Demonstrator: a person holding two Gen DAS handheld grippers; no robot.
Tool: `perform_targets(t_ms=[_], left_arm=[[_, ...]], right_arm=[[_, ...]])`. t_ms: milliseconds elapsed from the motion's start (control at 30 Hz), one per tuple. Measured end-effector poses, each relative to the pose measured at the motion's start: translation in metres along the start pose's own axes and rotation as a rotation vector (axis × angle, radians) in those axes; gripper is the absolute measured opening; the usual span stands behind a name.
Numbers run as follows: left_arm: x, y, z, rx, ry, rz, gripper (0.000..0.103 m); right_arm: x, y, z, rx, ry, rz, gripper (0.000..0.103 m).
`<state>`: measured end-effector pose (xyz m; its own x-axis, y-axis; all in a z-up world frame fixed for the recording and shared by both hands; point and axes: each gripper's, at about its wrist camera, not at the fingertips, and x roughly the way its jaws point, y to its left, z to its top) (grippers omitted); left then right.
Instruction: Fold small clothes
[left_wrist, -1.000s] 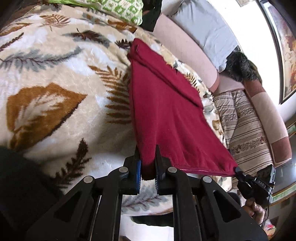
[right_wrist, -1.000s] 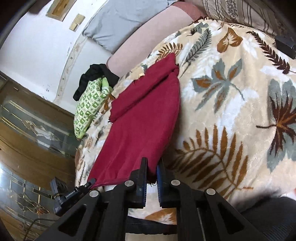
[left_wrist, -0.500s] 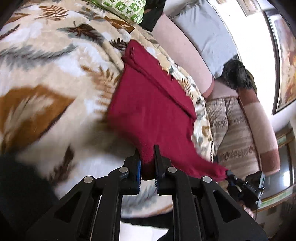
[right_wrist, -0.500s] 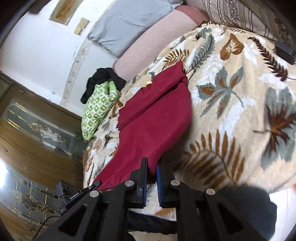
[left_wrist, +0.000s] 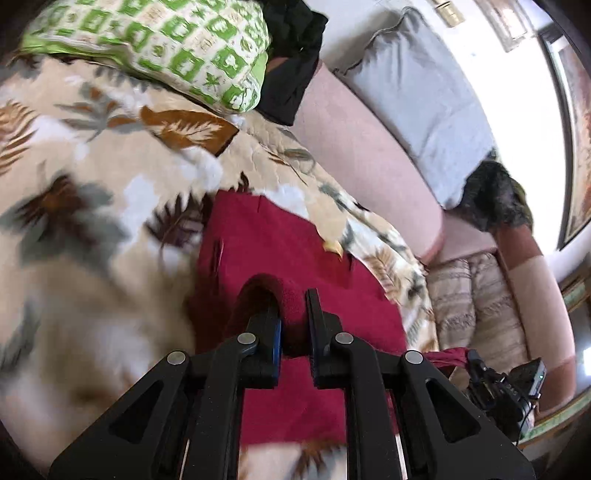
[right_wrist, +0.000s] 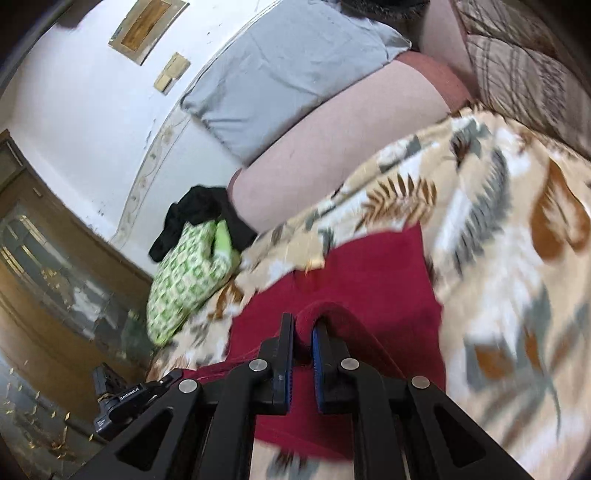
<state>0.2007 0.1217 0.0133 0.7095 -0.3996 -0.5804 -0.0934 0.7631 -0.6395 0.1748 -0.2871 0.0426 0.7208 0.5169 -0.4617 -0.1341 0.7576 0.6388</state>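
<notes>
A dark red cloth (left_wrist: 280, 240) lies on a leaf-patterned blanket (left_wrist: 92, 229) over a sofa. My left gripper (left_wrist: 293, 306) is shut on one corner of the red cloth, which bunches up between the fingers and hangs over the lying part. My right gripper (right_wrist: 303, 328) is shut on the other corner of the red cloth (right_wrist: 373, 269), held low over the cloth's far part. The right gripper also shows in the left wrist view (left_wrist: 498, 387), and the left gripper in the right wrist view (right_wrist: 122, 398).
A green-and-white patterned cushion (left_wrist: 166, 48) and a black garment (left_wrist: 291, 62) lie at the blanket's far left. A grey pillow (left_wrist: 417, 110) and pink sofa back (left_wrist: 369, 162) rise behind. A striped cushion (left_wrist: 476, 295) sits at right.
Both grippers have carried the held edge of the red cloth forward over its far part, so the cloth is now doubled over and looks much shorter.
</notes>
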Motion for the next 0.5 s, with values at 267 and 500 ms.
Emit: perform_targets(t_ms=[267, 500], left_arm=[[0.090, 0.006, 0.052, 0.009, 0.034, 0.080, 0.010], [0.122, 0.002, 0.055, 0.100, 0.040, 0.152, 0.016]], right_arm=[[0.096, -0.036, 0.048, 0.053, -0.047, -0.067, 0.008], [0.141, -0.063, 0.053, 0.059, -0.047, -0.087, 0.008]])
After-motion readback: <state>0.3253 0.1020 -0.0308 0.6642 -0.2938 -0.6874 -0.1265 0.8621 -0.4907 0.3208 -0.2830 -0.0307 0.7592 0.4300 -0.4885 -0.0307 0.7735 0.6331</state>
